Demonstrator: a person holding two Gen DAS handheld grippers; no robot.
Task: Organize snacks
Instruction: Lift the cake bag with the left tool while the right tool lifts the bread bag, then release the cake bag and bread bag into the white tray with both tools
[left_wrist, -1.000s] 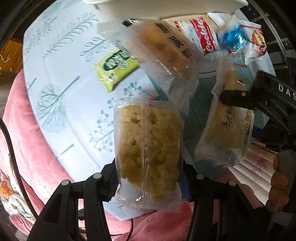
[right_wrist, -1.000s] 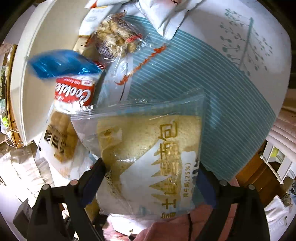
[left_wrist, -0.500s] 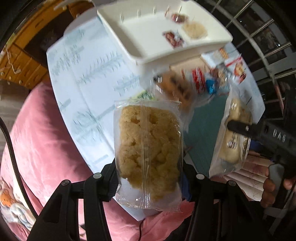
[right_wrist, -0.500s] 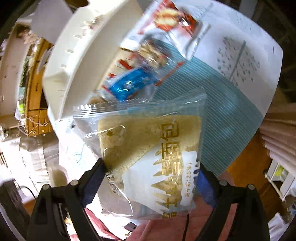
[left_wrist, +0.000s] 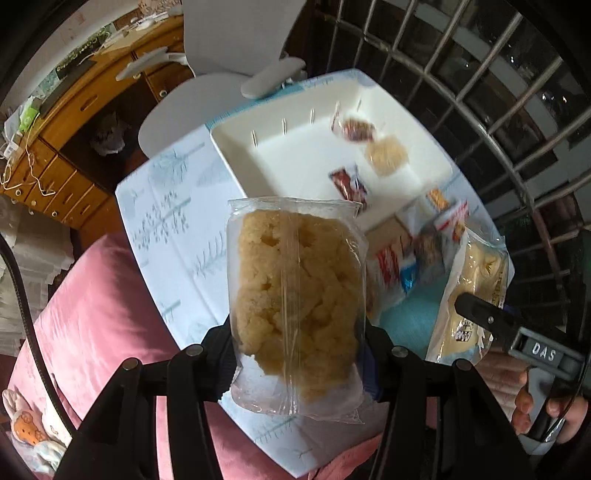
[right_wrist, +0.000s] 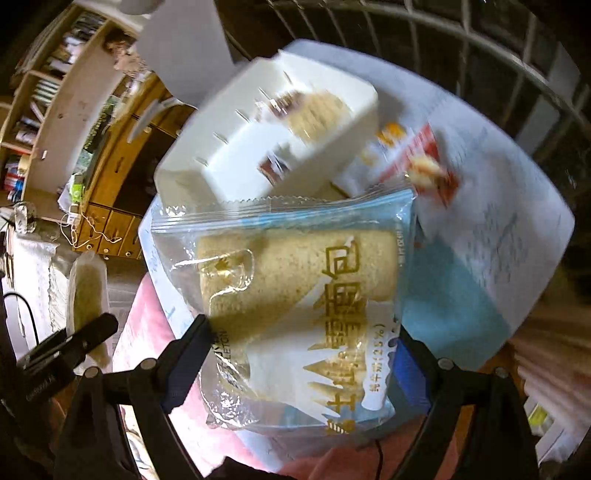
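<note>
Behind the cake pack (left_wrist: 295, 306) pinched in the left tool (left_wrist: 297, 354) and bread bag (right_wrist: 295, 314) in the right tool (right_wrist: 299, 354), blurred, half-hidden snacks (left_wrist: 410, 258).

Domestic interior, a living or study room. Indicators: a table with a tree-print tablecloth (left_wrist: 166, 206); a wooden desk with drawers (left_wrist: 55, 155) at far left; a white swivel chair (left_wrist: 207, 81) behind the table; a barred window (left_wrist: 480, 74) at far right; pink bedding (left_wrist: 92, 314) near left.
</note>
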